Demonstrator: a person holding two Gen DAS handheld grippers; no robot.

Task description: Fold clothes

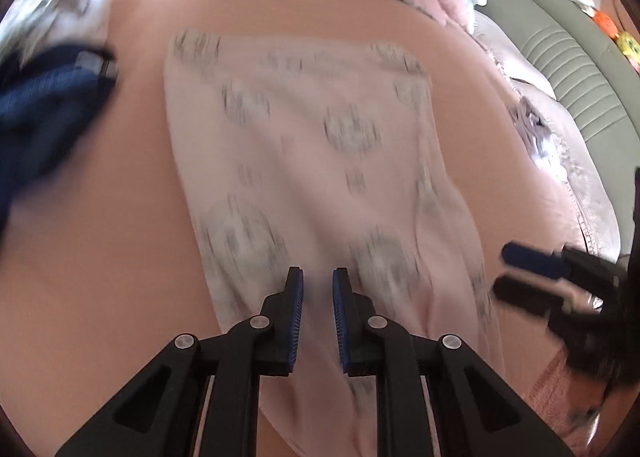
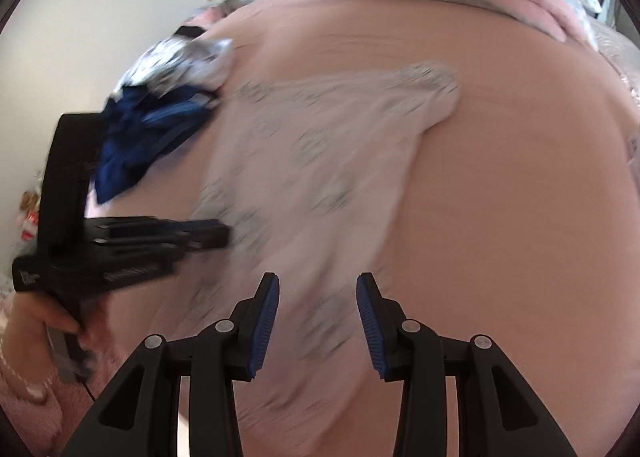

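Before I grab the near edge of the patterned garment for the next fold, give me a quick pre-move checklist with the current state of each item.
1. Left tool open over the garment: ok, narrow gap, nothing gripped.
2. Right tool open: ok, wide gap, nothing gripped.
3. Patterned garment lying spread on the pink bed cover: ok, though the near end looks rumpled.
4. Blue clothes clear of the garment: not ok, they touch or overlap its far left corner.
5. Tools apart from each other: ok.
6. Image sharpness for aiming at the edge: not ok, both views are motion-blurred.
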